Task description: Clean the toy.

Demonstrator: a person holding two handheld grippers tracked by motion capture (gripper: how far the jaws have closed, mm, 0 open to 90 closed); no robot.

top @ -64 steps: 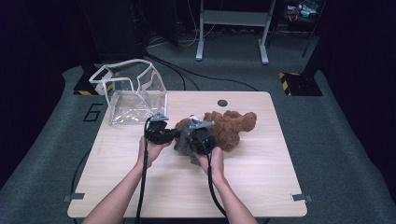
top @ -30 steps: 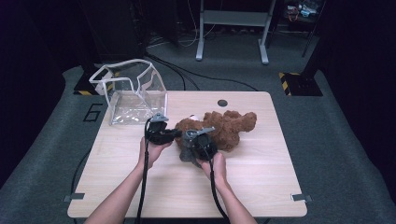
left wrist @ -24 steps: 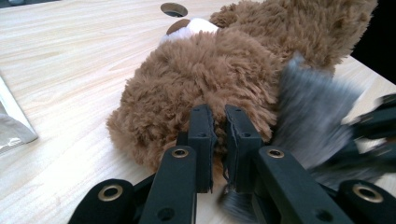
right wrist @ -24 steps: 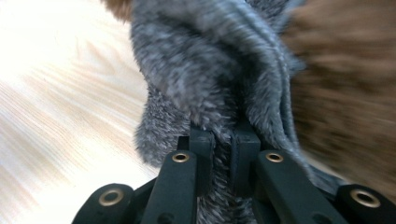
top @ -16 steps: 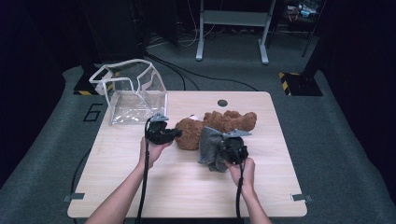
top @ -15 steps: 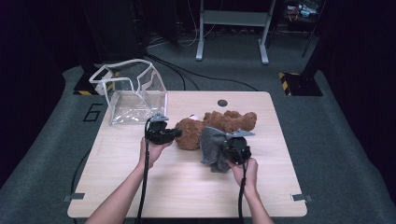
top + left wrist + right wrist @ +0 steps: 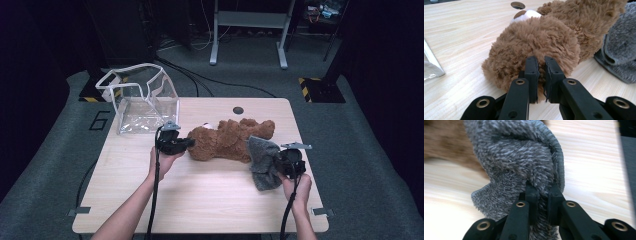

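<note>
Right gripper [image 7: 281, 164] has carried the grey cloth [image 7: 263, 161] off the teddy bear [image 7: 229, 139] and out toward the table's right edge since the earlier frames; left gripper [image 7: 186, 144] and the bear haven't shifted.

State now:
- Left gripper [image 7: 541, 75]: jaws nearly together, pinching a tuft of the bear's brown fur [image 7: 536, 42]. Bear lies on its side mid-table, a bit toward the far edge.
- Right gripper [image 7: 541, 202]: clamped on a fold of the cloth [image 7: 519, 152]; cloth hangs bunched from it just off the bear's right end, near the right edge.

Handling, my read:
- Cloth is light, limp knit/fleece. No stiffness, drapes wherever it's let go. Pinch a hemmed edge or a doubled fold; a single layer may slip out.
- Bear is soft, light, compressible. A fur-only pinch stretches and could slide off under pull; a limb or ear gives more bite.
- Nothing fragile. Clear bag [image 7: 142, 100] at the far left corner looks floppy and easy to tip.

Hard to make out:
- Can't tell if the cloth's lower end rests on the table or hangs free.
- Right gripper view is motion-blurred on the left; bear is just a brown smear there.
- Bear's face mostly turned away; only a white muzzle patch [image 7: 527, 14] shows.
- Can't tell whether the left pinch is fur only or fabric under it.
</note>
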